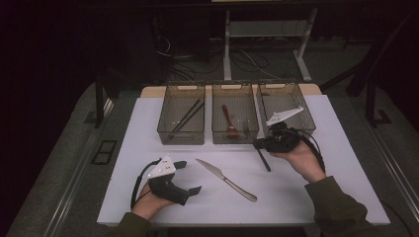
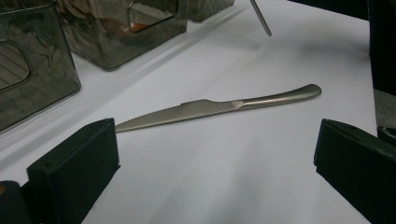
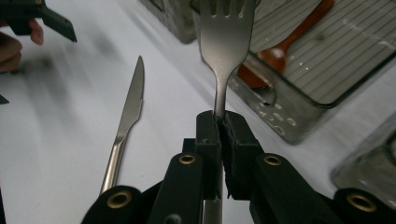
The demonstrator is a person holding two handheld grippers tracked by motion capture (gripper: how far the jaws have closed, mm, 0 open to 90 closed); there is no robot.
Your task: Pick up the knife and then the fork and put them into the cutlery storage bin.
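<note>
The right gripper (image 3: 219, 122) pinches the neck of a fork (image 3: 226, 35), whose long axis runs straight out along the jaws with its tines pointing away toward the middle bin (image 1: 235, 133), which holds a red spoon (image 3: 280, 51). The left gripper (image 1: 190, 177) rests near the table's front edge with its jaws spread wide and empty. Between the two, a knife (image 2: 219, 108) lies flat on the white table (image 1: 306, 197), set diagonally with its blade tip toward the bins and its handle toward the person.

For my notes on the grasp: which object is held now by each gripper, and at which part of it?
The right gripper is shut on the fork, clamping its handle just below the neck. The left gripper is open and holds nothing.
</note>
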